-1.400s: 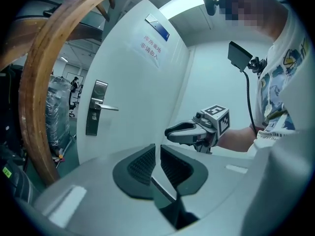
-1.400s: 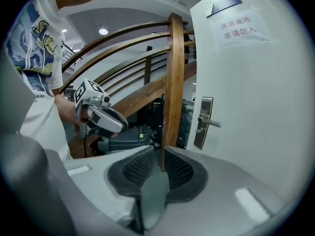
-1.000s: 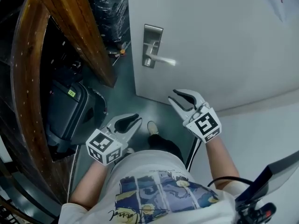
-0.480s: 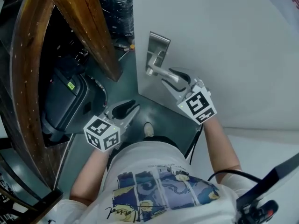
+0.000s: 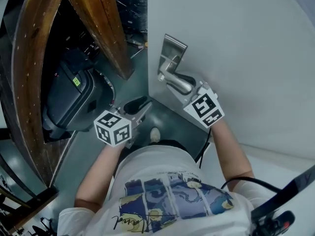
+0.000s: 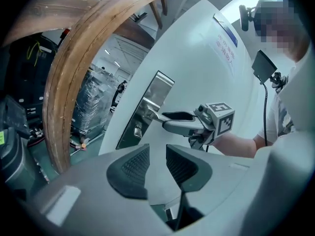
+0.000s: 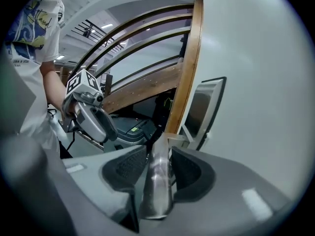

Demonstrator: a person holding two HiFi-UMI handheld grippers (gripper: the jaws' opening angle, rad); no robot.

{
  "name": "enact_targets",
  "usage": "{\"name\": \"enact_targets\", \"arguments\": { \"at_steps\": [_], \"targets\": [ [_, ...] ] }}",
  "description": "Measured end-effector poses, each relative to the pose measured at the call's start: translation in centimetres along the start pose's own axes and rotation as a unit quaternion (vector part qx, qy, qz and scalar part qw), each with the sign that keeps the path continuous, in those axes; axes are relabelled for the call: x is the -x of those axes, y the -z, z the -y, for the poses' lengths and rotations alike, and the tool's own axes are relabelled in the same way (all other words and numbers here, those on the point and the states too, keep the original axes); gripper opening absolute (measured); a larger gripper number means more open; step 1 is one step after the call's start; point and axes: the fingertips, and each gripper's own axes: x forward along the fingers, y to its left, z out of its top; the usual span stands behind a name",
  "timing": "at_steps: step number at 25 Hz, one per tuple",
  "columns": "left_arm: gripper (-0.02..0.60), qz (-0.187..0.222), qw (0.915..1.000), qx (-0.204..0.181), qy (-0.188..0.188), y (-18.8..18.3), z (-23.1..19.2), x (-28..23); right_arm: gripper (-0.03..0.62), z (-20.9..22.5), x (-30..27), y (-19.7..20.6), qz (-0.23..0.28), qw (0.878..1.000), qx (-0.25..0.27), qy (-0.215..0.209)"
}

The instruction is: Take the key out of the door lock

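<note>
A silver lock plate [image 5: 175,45] with a lever handle [image 5: 172,78] sits on the white door [image 5: 236,43]. My right gripper [image 5: 178,82] stands open around the lever, which lies between its pads [image 7: 129,165] in the right gripper view. In the left gripper view a small metal piece [image 6: 138,130], seemingly the key, sticks out of the plate [image 6: 153,93] below the handle; it is hidden in the head view. My left gripper [image 5: 142,107] hangs lower left of the door edge, jaws opening, with nothing between them [image 6: 156,154].
A curved wooden frame [image 5: 101,23] stands left of the door. A black case [image 5: 74,95] sits on the grey floor beside it, with wrapped goods [image 5: 130,1] behind. The person's shoe [image 5: 155,134] is just below the grippers.
My right gripper rose from below the handle to the lever and spread its jaws around it. The left gripper's jaws widened and it lifted a little toward the door edge.
</note>
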Motion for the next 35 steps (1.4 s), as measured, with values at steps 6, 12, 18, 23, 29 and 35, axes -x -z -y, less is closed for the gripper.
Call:
{"name": "enact_targets", "arguments": {
  "at_steps": [6,12,18,23,29,35],
  "targets": [
    [0.115,0.013,0.9990,0.043,-0.005,0.3,-1.4,-1.9,0.118,0.2,-0.2,0.1,0.015,1.000,0.002,-0.003],
    [0.117,0.048,0.9891,0.139,-0.006,0.3,-4.0,-4.3,0.117,0.1,-0.2,0.1,0.024,1.000,-0.003,-0.007],
    [0.146,0.085,0.9625,0.256,0.024,0.2,-5.8,-7.2,0.117,0.0,-0.1,0.1,0.027,1.000,-0.011,-0.006],
    [0.156,0.108,0.9354,0.331,0.063,-0.1,-6.0,-9.4,0.117,0.0,-0.1,0.1,0.027,0.999,-0.017,-0.012],
    [0.110,0.133,0.9042,0.391,0.108,-0.9,-5.4,-10.6,0.117,-0.1,-0.1,0.1,0.026,0.999,-0.025,-0.015],
    [0.031,0.150,0.8860,0.422,0.119,-0.9,-5.4,-10.9,0.116,0.0,0.0,0.0,0.024,0.999,-0.029,-0.014]
  ]
}}
